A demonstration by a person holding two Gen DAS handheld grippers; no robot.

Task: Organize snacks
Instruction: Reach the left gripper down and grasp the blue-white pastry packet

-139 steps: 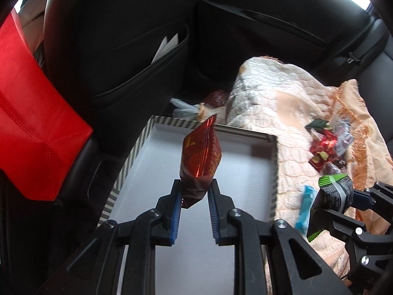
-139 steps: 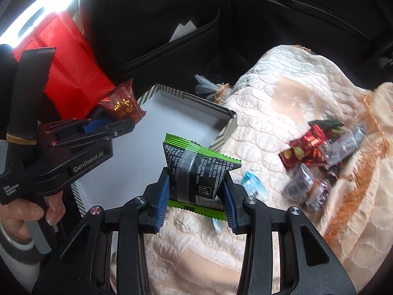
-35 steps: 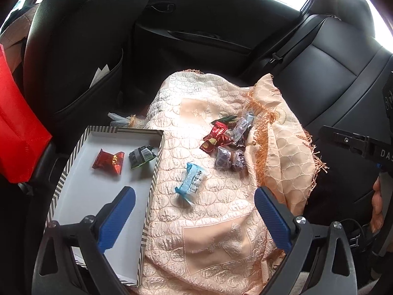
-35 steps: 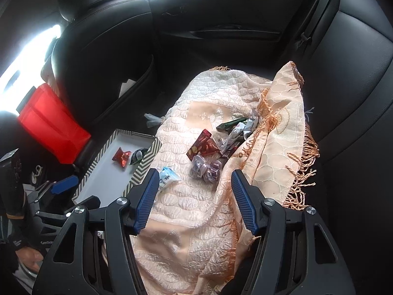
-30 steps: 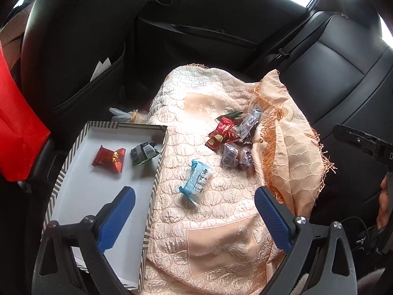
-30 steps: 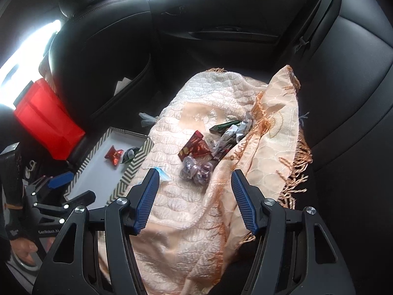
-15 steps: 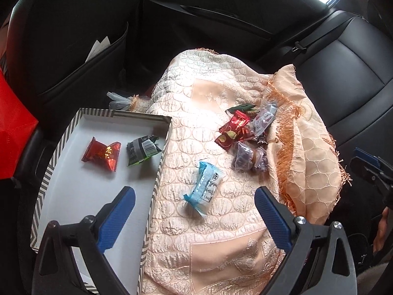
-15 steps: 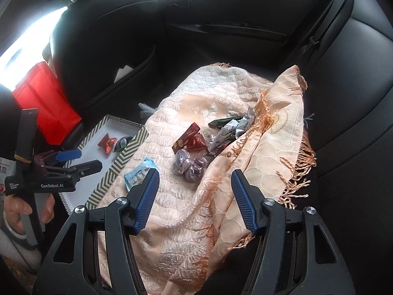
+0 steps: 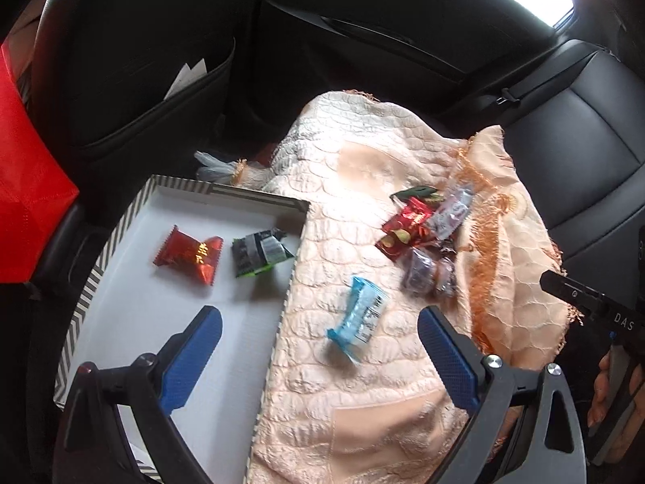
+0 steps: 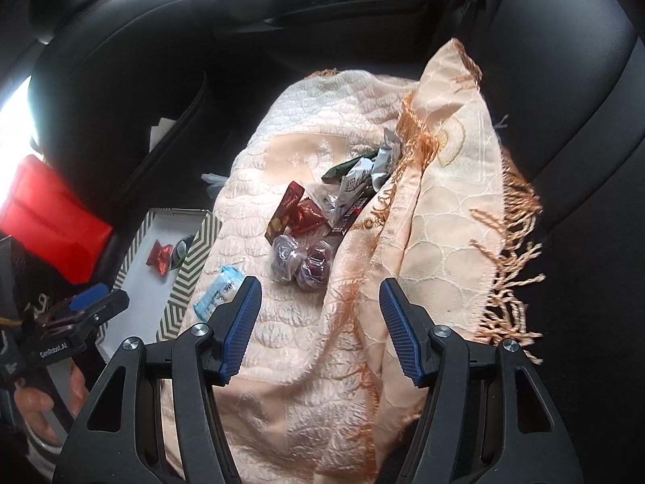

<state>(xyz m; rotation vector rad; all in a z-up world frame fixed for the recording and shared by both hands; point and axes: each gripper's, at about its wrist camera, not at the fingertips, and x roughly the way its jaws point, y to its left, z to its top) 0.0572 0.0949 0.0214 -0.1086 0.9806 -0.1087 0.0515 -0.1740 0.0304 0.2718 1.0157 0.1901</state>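
A white tray (image 9: 121, 322) with a striped rim lies left of a peach quilted cloth (image 9: 363, 403) on the car's back seat. In the tray are a red snack packet (image 9: 187, 255) and a black-and-green packet (image 9: 260, 252). A light blue packet (image 9: 358, 318) lies on the cloth just ahead of my left gripper (image 9: 318, 336), which is open and empty. Farther on sits a heap of snacks (image 10: 322, 209), with two purple wrapped sweets (image 10: 300, 260) at its near side. My right gripper (image 10: 320, 300) hangs open above the cloth, just short of those sweets.
A red bag (image 9: 28, 201) hangs at the left beside the front seat (image 9: 133, 60), which has a pocket with papers. The cloth's fringed fold (image 10: 455, 201) rises against the black seat back (image 10: 584, 141). A hand holds each gripper's handle.
Both grippers, earlier shut on the red and the green packet, now stand open with those packets in the tray. Over the last second both have sunk closer to the cloth and snacks.
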